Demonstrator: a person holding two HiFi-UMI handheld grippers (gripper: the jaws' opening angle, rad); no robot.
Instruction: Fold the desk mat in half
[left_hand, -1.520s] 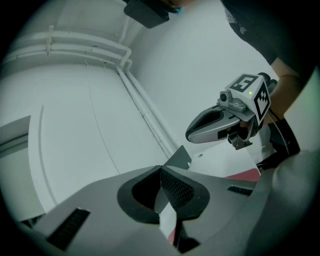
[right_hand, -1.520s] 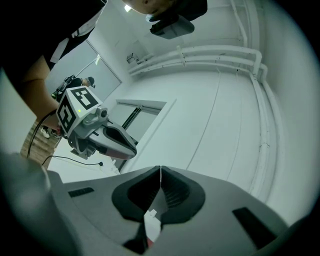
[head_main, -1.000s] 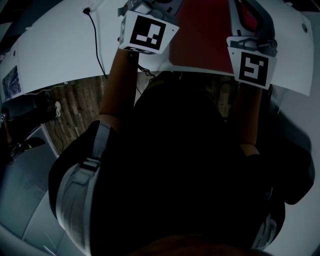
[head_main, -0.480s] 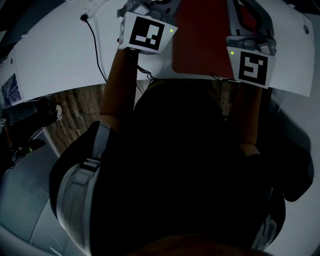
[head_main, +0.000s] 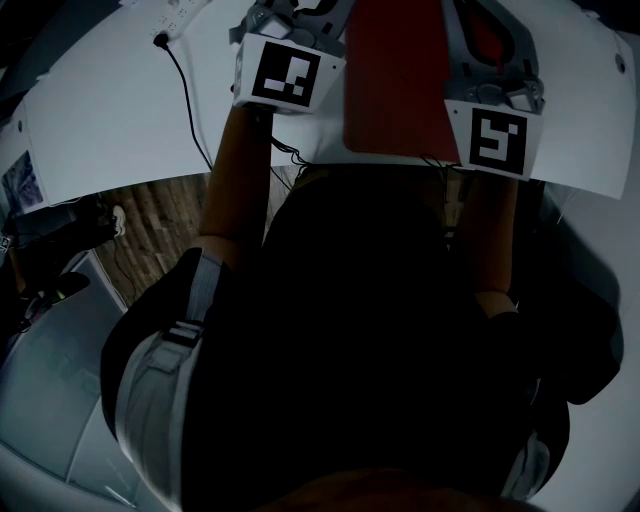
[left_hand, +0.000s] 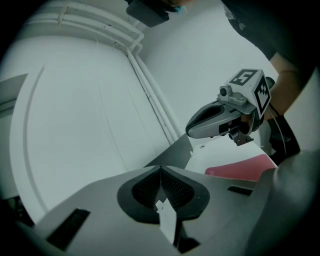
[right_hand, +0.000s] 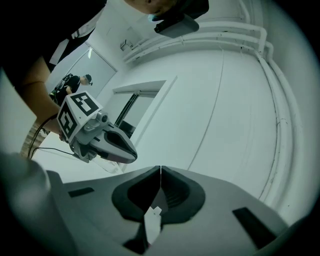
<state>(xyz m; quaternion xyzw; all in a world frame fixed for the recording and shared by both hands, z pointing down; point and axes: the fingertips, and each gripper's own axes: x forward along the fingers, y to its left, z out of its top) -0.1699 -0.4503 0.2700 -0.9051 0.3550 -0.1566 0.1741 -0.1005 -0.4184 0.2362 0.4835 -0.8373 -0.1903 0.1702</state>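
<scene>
Head view: the red desk mat (head_main: 395, 85) is lying on the white table (head_main: 110, 120) at 12 o'clock from the person's dark torso (head_main: 380, 330), with its near edge sitting just inside the table's front rim. The two marker cubes are flanking it, one at 11 o'clock and one at 1 o'clock, and a black cable (head_main: 190, 85) is trailing across the table further left.

Left gripper view: the left gripper (left_hand: 160, 172) is holding its jaws pressed together with nothing of the mat between them (only a small white tab is showing low in the gap). The right gripper (left_hand: 192, 129) is appearing at 2 o'clock, and a strip of the mat is showing beneath it at 4 o'clock, well apart from the left jaws.

Right gripper view: the right jaws are likewise meeting tip to tip and gripping nothing, pointing toward a pale wall (right_hand: 215, 90), while the left gripper is hanging at 9 o'clock
</scene>
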